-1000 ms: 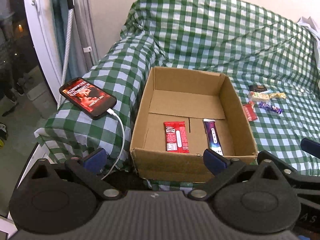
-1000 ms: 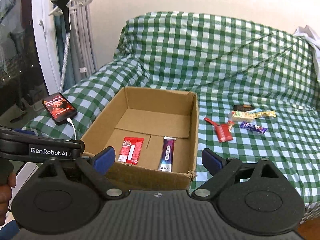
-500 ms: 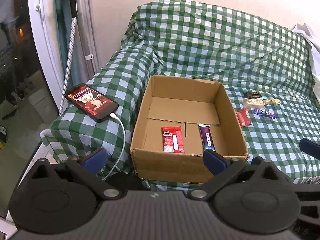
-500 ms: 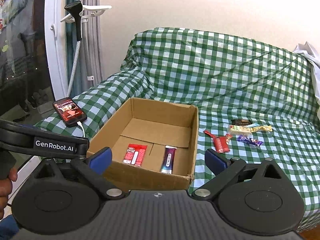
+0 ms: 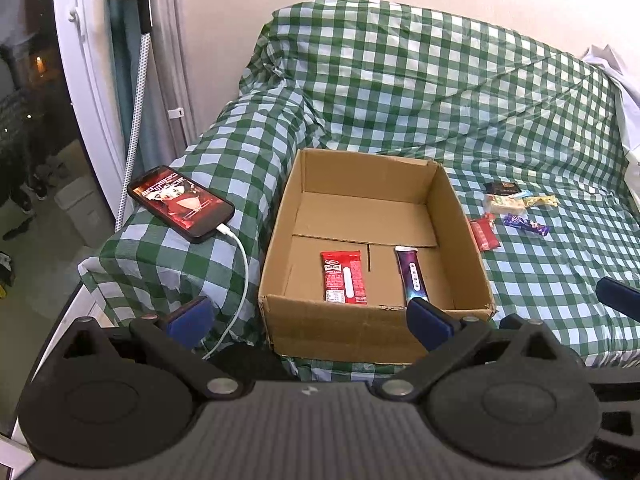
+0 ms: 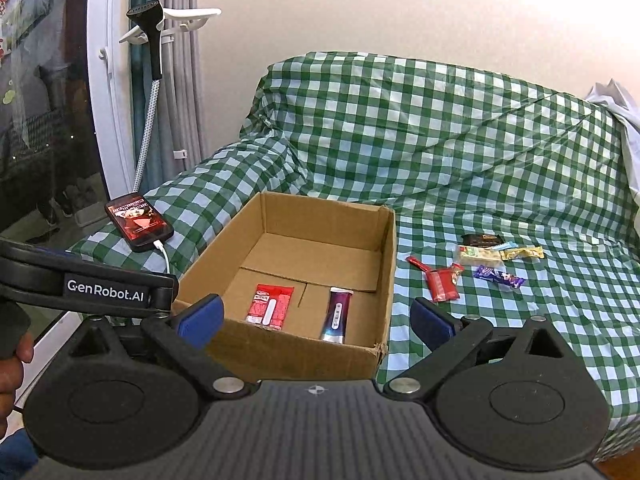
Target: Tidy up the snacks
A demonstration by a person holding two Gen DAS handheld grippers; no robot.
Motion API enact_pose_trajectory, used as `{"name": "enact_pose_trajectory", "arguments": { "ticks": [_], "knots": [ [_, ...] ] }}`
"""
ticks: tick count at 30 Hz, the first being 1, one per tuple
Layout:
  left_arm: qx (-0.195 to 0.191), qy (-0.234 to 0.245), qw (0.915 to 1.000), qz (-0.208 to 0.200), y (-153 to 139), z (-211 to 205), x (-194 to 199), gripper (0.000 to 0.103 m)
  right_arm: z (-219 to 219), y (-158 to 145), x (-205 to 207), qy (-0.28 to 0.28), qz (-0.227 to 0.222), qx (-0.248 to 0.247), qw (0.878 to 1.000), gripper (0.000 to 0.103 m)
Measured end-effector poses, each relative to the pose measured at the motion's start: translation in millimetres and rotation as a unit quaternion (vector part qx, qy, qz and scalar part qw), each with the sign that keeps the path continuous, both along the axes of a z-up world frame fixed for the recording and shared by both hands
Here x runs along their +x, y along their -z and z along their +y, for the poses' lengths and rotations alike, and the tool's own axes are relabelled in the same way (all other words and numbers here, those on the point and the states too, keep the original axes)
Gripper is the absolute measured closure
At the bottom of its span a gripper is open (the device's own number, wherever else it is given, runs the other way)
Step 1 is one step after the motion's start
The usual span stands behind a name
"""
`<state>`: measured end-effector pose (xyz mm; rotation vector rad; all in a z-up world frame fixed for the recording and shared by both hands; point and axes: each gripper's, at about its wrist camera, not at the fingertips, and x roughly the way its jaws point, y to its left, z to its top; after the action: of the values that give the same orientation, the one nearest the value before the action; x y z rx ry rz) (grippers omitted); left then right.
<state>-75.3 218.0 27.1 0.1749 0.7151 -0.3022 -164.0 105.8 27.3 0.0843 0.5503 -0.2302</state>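
Both grippers, left gripper point(image 5: 306, 316) and right gripper point(image 6: 316, 316), have pulled back from the box point(image 6: 386, 268), wide open and empty; more snacks point(image 6: 442, 286) wait

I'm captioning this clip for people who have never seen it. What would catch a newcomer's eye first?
Probably the open cardboard box on the green checked cover, with a red snack pack and a purple bar lying side by side on its floor. Next, the loose snacks scattered on the cover right of the box, and the lit phone charging on the left.
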Motion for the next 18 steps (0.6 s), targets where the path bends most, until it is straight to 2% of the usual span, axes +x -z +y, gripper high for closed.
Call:
{"name": "enact_pose_trajectory", "arguments": {
  "ticks": [18],
  "knots": [
    [0.001,0.003,1.0000,0.004,2.1,-0.7,0.5,0.000,1.0,1.5,4.1,-0.008,0.006,-0.002,1.000,0.003]
  ]
}}
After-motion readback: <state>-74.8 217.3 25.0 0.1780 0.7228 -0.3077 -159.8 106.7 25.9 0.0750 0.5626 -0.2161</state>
